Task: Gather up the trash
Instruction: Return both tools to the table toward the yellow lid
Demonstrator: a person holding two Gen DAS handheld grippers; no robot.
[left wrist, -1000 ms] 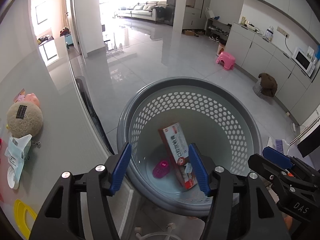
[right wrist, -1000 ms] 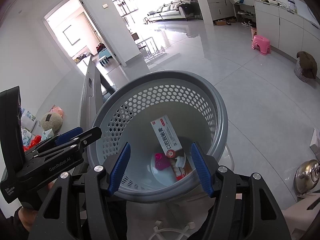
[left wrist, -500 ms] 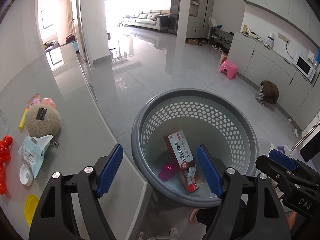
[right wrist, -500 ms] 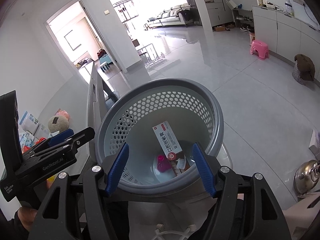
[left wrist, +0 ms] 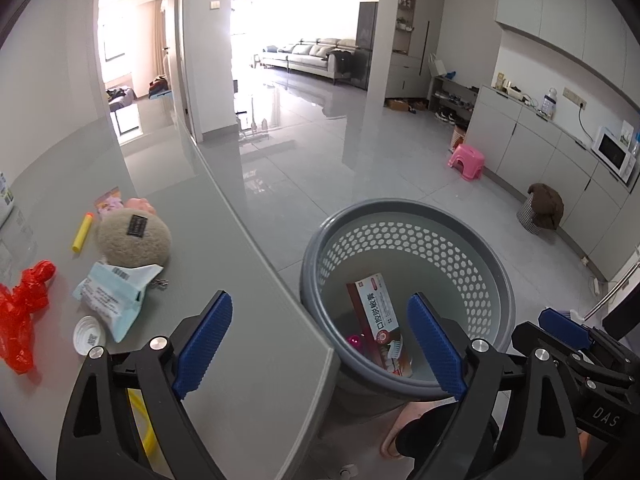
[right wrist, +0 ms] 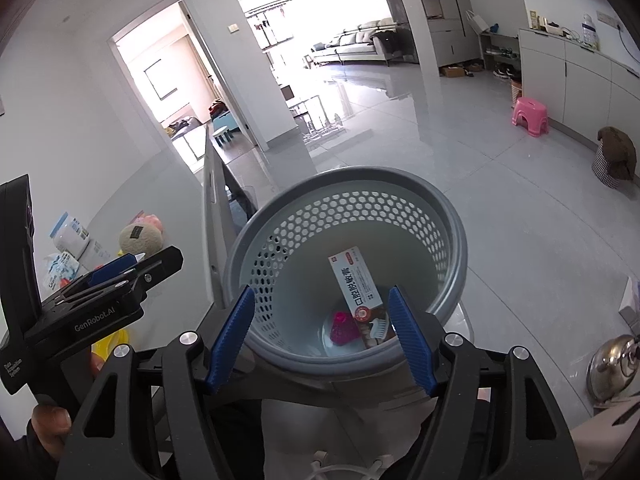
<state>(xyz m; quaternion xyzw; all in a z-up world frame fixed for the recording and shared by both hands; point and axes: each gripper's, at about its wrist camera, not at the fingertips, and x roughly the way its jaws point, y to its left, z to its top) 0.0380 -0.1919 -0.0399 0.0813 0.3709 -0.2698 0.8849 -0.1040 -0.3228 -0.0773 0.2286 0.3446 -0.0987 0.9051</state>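
A grey perforated trash basket (left wrist: pixel 480 256) (right wrist: pixel 448 216) stands on the floor beside the grey table (left wrist: pixel 224 280). Inside it lie a red-and-white toothpaste box (left wrist: pixel 378 320) (right wrist: pixel 356 284) and a small pink item (right wrist: pixel 342 326). My left gripper (left wrist: pixel 320 344) is open and empty, over the table's corner and the basket's rim. My right gripper (right wrist: pixel 320 336) is open and empty above the basket's near rim. On the table lie a light-blue wrapper (left wrist: pixel 114 292), a red plastic bag (left wrist: pixel 24 308), a white cap (left wrist: pixel 89 335) and a yellow foam dart (left wrist: pixel 82 232).
A beige plush ball (left wrist: pixel 134 236) and a pink toy (left wrist: pixel 138 205) sit on the table. A yellow ring (left wrist: pixel 140 424) lies under my left gripper. A pink stool (left wrist: pixel 466 162), a covered bin (left wrist: pixel 540 208) and cabinets stand at the right. A metal kettle (right wrist: pixel 612 364) is at lower right.
My left gripper has swung left, from over the basket towards the table, and its jaws have opened wider. My right gripper has risen slightly and stays open over the basket.
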